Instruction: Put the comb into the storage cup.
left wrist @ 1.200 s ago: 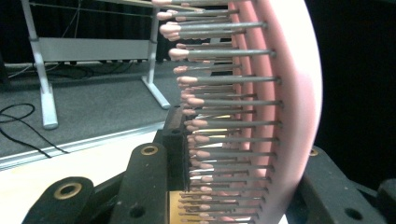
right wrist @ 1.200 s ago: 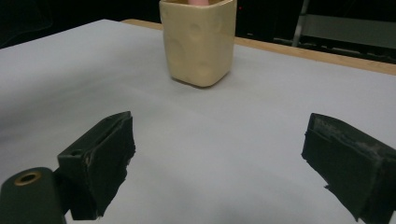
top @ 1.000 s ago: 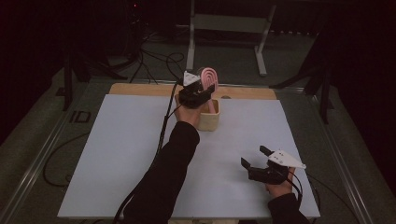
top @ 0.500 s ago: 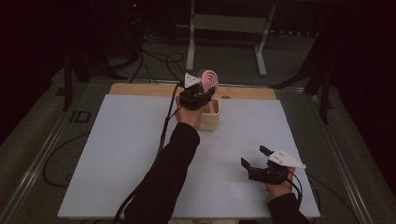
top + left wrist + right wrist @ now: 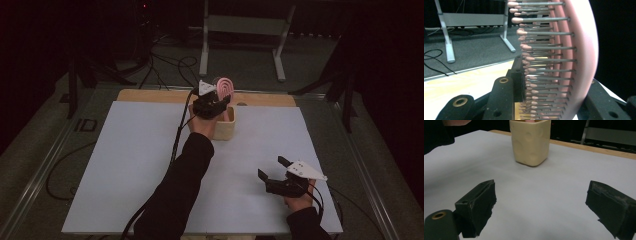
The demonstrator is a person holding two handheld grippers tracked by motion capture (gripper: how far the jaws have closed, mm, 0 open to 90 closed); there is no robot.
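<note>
A pink hairbrush (image 5: 226, 86) with pink-tipped bristles stands upright at the back of the table, and my left gripper (image 5: 215, 102) is shut on it. In the left gripper view the bristles and pink pad of the hairbrush (image 5: 564, 62) sit between the black jaws of my left gripper (image 5: 554, 100). Right under it is a cream cup (image 5: 225, 129), and something pink shows at the mouth of the cup (image 5: 530, 142). My right gripper (image 5: 271, 167) rests near the front right, open with nothing between its jaws (image 5: 541, 205), pointing toward the cup.
A white sheet (image 5: 130, 160) covers the table, with a wooden strip (image 5: 150, 95) along its far edge. A metal stand (image 5: 245, 30) and cables lie on the floor beyond. The left gripper's cable runs along the person's sleeve.
</note>
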